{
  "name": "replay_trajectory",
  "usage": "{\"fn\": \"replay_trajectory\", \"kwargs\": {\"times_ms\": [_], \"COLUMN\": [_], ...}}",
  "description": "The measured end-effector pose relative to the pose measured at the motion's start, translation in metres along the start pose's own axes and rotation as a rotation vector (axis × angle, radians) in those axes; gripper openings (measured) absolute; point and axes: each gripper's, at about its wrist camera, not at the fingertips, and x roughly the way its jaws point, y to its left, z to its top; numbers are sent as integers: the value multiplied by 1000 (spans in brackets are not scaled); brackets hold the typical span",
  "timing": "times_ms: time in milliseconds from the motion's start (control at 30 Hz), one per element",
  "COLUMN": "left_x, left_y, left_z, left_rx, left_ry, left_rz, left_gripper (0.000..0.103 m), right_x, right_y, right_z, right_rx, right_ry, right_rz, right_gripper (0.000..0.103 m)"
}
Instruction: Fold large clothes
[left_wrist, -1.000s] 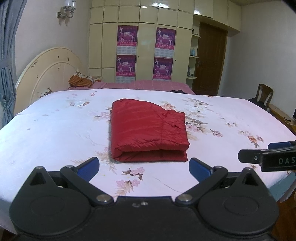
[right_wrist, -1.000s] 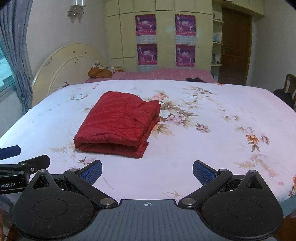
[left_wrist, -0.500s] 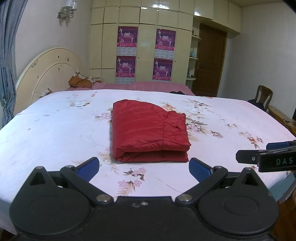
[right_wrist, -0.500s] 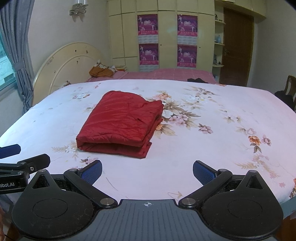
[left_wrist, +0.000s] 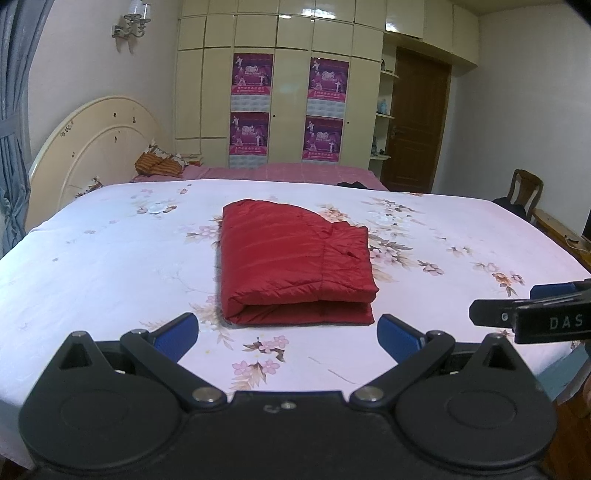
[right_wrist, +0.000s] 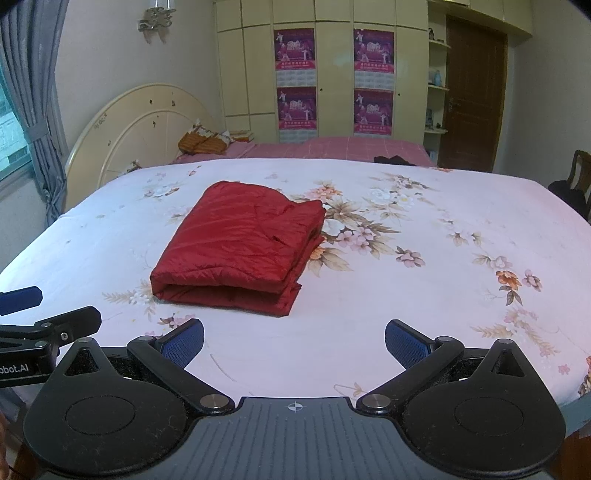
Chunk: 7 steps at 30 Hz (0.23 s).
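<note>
Where the floral sheet is flattest, near the middle of the bed, lies the red quilted puffer jacket (left_wrist: 295, 264), folded into a compact rectangular bundle of stacked layers. Its rounded fold edge faces both cameras, and its looser layered edges run along the side toward the dark door. Nothing touches the garment; it rests flat and apart from both tools.

Left gripper (left_wrist: 287, 332): black two-finger tongs with blue pads (left_wrist: 176, 331), jaws spread wide, holding nothing, poised above the near edge of the bed just short of the bundle. In the right wrist view it appears at the lower left border.

Right gripper (right_wrist: 294, 341): identical tongs, blue pads (right_wrist: 406, 341) likewise wide apart and empty, placed to the right of the jacket, so that the bundle is seen obliquely, up and left of the gap between the fingers.

Surroundings: white bed sheet printed with pink and orange flowers (right_wrist: 424, 229); cream curved headboard (left_wrist: 96, 147) at left; a pink checked second bed (right_wrist: 351, 147) behind; cream wardrobe doors carrying four purple posters (left_wrist: 251, 134); dark brown wooden door (right_wrist: 472, 92); a wooden chair (left_wrist: 526, 190) at far right; grey-blue curtain (right_wrist: 33, 110) at left.
</note>
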Motion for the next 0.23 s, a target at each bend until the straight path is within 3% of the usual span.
{"fn": "replay_trajectory", "kwargs": {"times_ms": [233], "left_x": [2], "left_y": [2], "left_z": [0], "left_rx": [-3], "left_ry": [5], "left_rz": [-20], "left_gripper": [103], "right_x": [0], "right_y": [-4], "right_z": [0], "right_rx": [7], "right_ry": [2], "right_rz": [1], "right_gripper": [103]}}
